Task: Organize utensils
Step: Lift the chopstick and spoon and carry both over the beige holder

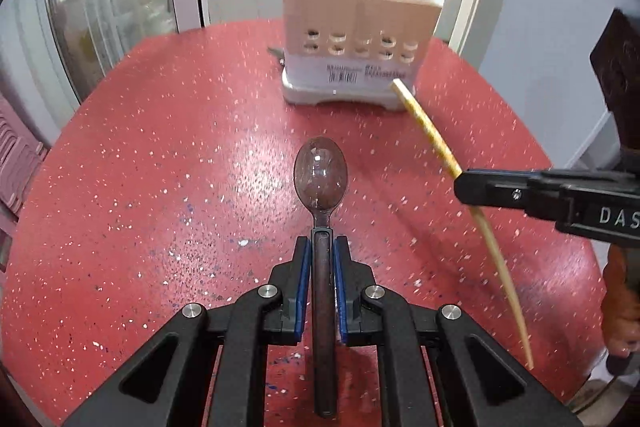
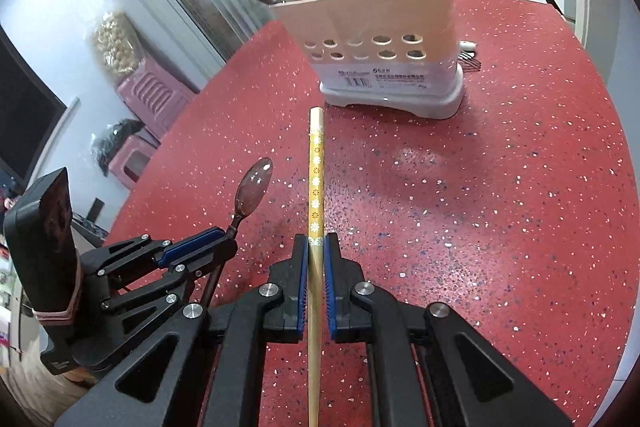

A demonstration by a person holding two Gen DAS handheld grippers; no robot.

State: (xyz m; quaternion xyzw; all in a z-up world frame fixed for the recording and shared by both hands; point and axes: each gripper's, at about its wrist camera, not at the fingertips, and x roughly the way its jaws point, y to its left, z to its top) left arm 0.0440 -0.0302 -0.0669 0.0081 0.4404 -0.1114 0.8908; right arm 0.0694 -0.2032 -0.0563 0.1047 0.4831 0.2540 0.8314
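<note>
The left gripper [image 1: 321,247] is clamped on a spoon [image 1: 320,179], its bowl sticking out ahead. The right gripper [image 2: 316,247] pinches a chopstick [image 2: 316,167] pointing toward the holder [image 2: 384,39] ahead.

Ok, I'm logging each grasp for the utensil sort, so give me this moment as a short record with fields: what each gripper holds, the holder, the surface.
left gripper: shut on the handle of a translucent brown plastic spoon, bowl forward
right gripper: shut on a bamboo chopstick with yellow floral band
holder: beige perforated plastic utensil caddy on white base, upright, already holding spoons and chopsticks
surface: red speckled round table
</note>
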